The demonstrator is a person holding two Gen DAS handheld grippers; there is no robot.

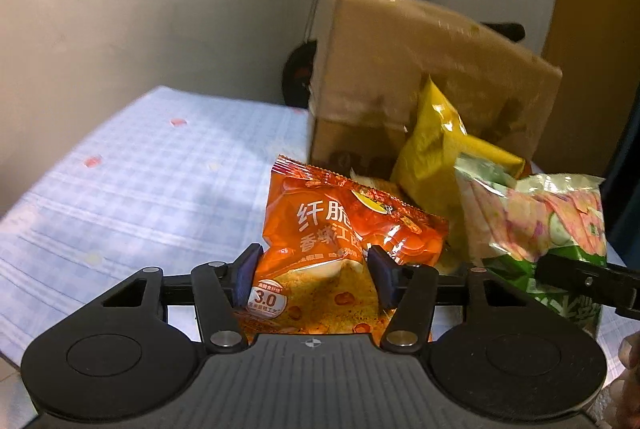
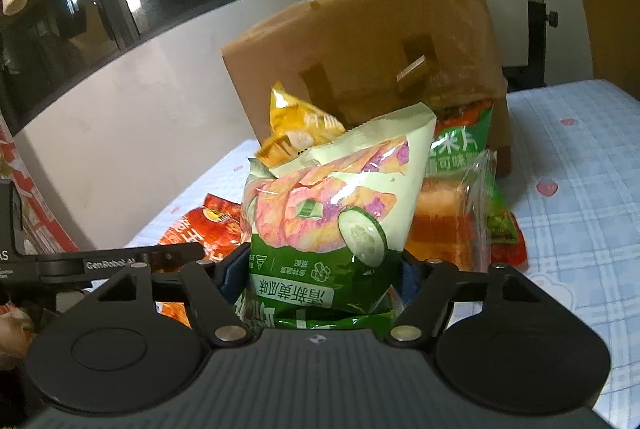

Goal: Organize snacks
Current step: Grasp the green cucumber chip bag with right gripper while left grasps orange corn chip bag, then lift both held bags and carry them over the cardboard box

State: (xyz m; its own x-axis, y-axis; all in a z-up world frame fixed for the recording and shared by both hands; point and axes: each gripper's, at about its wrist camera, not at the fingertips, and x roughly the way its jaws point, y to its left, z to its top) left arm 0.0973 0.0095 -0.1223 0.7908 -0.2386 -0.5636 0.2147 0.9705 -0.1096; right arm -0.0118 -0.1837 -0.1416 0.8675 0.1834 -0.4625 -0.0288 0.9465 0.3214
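Blue-and-white checked cloth (image 1: 132, 181) printed with small pink hearts covers the surface, with a pale wall and dark windows along the top of both views. Left gripper (image 1: 312, 273) clamps the lower part of an orange snack bag (image 1: 340, 233) at the frame's centre; its bottom edge is hidden behind the gripper body, and only "3.0" in a white badge and part of the large Chinese lettering read clearly. Right gripper (image 2: 320, 275) pinches a green-and-white cucumber-flavour bag (image 2: 332, 213), whose blue pads are mostly hidden by the bag. Behind, at centre, a brown cardboard box (image 2: 368, 45) stands open-sided, partly masked by a yellow bag (image 2: 300, 125), a green bag (image 2: 464, 145) and a clear-wrapped orange pack (image 2: 448, 225). "GenRobot" shows on the other gripper's finger at left.
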